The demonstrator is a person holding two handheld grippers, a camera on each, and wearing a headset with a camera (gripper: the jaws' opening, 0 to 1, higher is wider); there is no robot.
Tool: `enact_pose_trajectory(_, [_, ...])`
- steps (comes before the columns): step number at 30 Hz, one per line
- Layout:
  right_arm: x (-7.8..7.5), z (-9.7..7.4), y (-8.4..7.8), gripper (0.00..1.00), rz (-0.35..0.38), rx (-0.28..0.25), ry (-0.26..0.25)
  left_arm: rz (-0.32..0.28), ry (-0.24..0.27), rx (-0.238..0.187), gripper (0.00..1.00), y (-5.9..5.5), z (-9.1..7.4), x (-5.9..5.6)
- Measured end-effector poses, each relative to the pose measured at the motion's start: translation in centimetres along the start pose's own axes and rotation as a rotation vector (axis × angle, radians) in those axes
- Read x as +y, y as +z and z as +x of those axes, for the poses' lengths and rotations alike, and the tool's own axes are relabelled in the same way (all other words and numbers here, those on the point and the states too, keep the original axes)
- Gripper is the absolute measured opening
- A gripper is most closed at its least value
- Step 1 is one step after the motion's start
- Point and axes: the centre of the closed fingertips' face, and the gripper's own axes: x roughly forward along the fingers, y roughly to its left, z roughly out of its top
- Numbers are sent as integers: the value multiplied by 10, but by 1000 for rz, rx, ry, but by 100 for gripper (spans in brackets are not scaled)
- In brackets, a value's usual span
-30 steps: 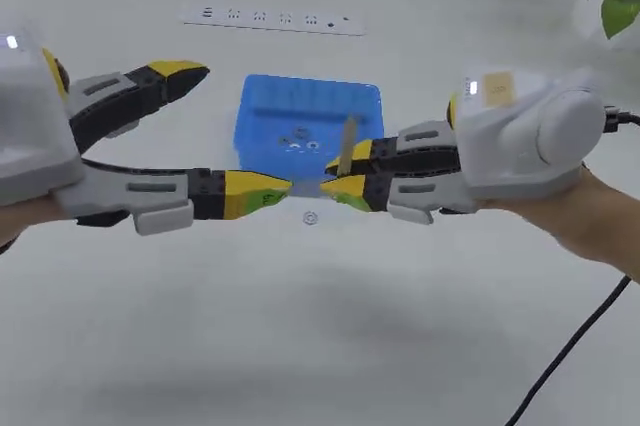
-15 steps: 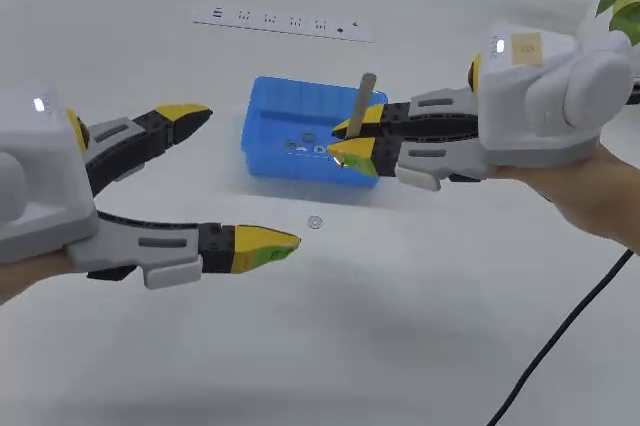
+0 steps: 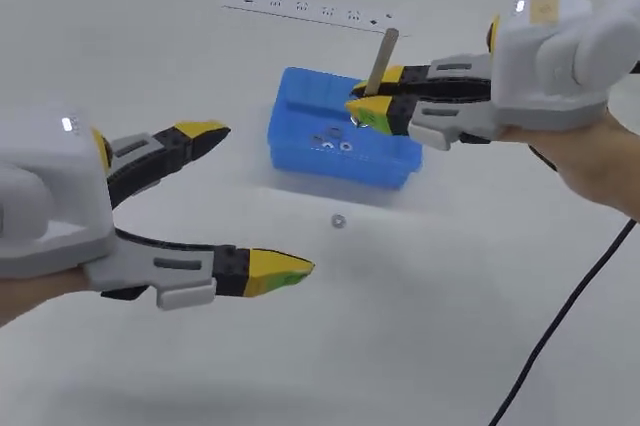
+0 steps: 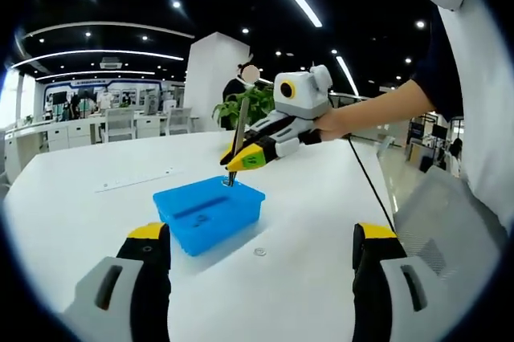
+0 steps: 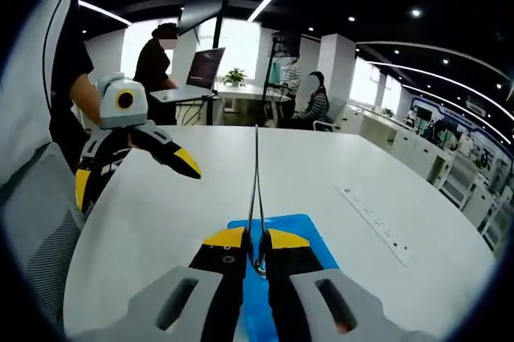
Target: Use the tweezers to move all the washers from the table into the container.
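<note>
While the right gripper (image 3: pixel 365 111) pinches the tweezers (image 3: pixel 381 51) tips-down over the container (image 3: pixel 330 171), likely for a drop, left gripper (image 3: pixel 258 199) hangs, jaws spread, nine o'clock of the stray washer (image 3: pixel 339 221).

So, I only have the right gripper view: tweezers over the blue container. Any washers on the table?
Observer: One washer lies on the table, in front of the blue container and apart from it.
Operator: Any inside?
Observer: Yes, a few washers lie on its floor.
Operator: Left hand-held gripper lined up?
Observer: In the left gripper view, the loose washer lies ahead of the left hand-held gripper, between its open jaws.
</note>
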Motion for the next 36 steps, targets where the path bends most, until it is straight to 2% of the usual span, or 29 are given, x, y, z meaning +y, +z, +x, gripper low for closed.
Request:
enact_pose_trajectory(5, [-17, 21, -17, 9, 43, 14, -3, -7, 27, 12, 99, -3, 0, 6])
enact_pose_trajectory(8, [-16, 30, -31, 9, 44, 43, 15, -7, 36, 20, 99, -4, -2, 8])
enact_pose_trajectory(11, [-15, 34, -43, 9, 52, 60, 26, 44, 66, 38, 96, -7, -8, 13])
enact_pose_trajectory(13, [-14, 36, -47, 9, 56, 59, 33, 25, 69, 35, 98, -8, -9, 13])
enact_pose_trajectory(15, [-14, 37, -49, 9, 56, 62, 33, -12, 71, 25, 99, -9, -10, 13])
enact_pose_trajectory(19, [-16, 39, -56, 9, 65, 70, 26, -31, 63, 44, 99, -15, -9, 7])
enact_pose_trajectory(23, [-15, 40, -60, 9, 70, 77, 23, -3, 61, 55, 98, -16, -7, 3])
enact_pose_trajectory(30, [-11, 40, -64, 10, 69, 86, 19, -19, 54, 49, 98, -13, -3, 2])
enact_pose_trajectory(36, [-13, 39, -60, 9, 78, 77, 12, -14, 39, 67, 98, -18, -2, -2])
